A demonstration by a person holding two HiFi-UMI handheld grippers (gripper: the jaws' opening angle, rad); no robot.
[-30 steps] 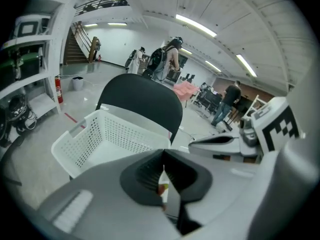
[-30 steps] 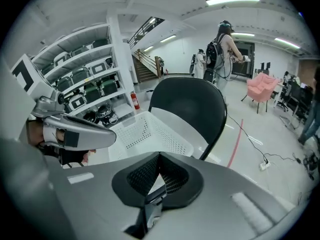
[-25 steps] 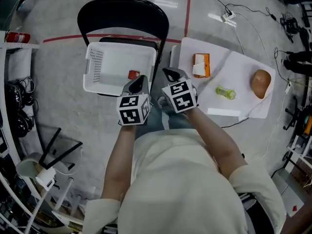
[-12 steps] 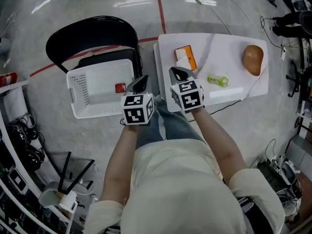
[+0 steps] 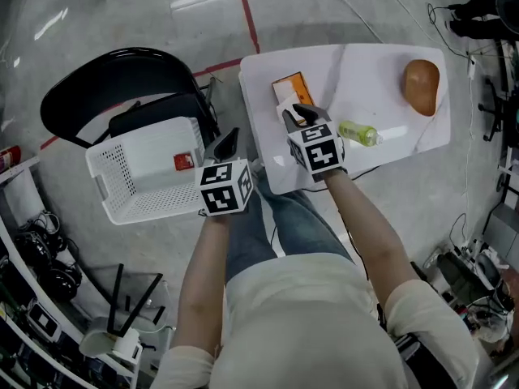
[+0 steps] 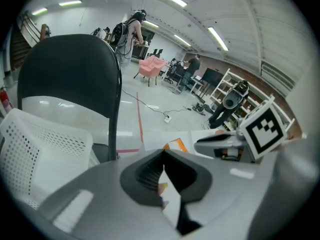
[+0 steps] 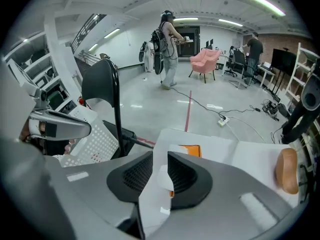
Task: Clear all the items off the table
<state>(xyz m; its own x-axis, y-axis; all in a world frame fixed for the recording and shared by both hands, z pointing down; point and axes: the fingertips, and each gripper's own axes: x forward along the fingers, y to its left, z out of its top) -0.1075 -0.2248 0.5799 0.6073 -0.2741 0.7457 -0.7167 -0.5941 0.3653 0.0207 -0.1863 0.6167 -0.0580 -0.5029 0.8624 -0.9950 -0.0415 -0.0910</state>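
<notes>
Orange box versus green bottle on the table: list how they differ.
The orange box is a flat rectangle with a white patch; the green bottle is rounded, translucent and lies on its side. The orange box sits at the edge of the white table nearest the white basket; the green bottle lies nearer the middle. Both rest on that table, not yet cleared.

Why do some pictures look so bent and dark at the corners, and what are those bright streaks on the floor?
Left gripper view and right gripper view: wide-angle lenses, so black corners frame a round picture and the chair back bulges. Head view: pale glare streaks on the glossy floor.
</notes>
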